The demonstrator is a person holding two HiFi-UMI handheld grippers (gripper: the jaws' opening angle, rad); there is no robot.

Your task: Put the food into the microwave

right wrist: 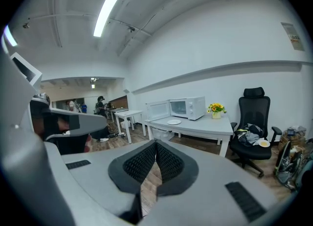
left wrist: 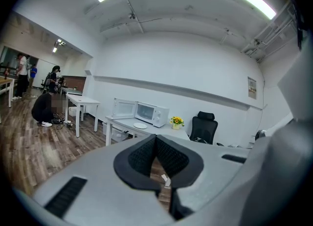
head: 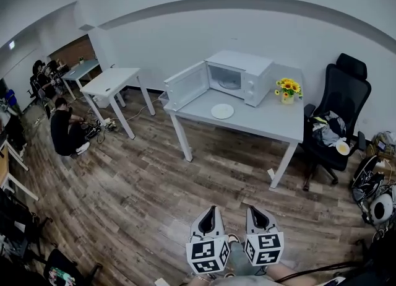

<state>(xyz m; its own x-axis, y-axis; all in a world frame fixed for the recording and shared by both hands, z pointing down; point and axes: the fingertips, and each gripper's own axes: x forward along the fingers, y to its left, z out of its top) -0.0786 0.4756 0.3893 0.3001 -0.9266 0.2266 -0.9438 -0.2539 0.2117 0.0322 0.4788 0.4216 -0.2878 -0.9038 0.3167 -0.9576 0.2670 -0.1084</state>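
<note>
A white microwave (head: 238, 77) stands on the grey table (head: 272, 124) with its door (head: 185, 85) swung open to the left. An empty-looking white plate (head: 222, 111) lies in front of it. A small plate with yellow food (head: 342, 148) rests on the black office chair (head: 337, 114) to the right of the table. Both grippers hang low in the head view, far from the table and side by side: the left gripper (head: 211, 210) and the right gripper (head: 255, 210). Each is shut with nothing held, as its own view shows: left gripper (left wrist: 156, 139), right gripper (right wrist: 156, 144).
A vase of sunflowers (head: 288, 88) stands right of the microwave. Wooden floor lies between me and the table. A second white table (head: 111, 83) and a crouching person (head: 64, 131) are at the left. Bags and gear (head: 374, 186) sit at the right edge.
</note>
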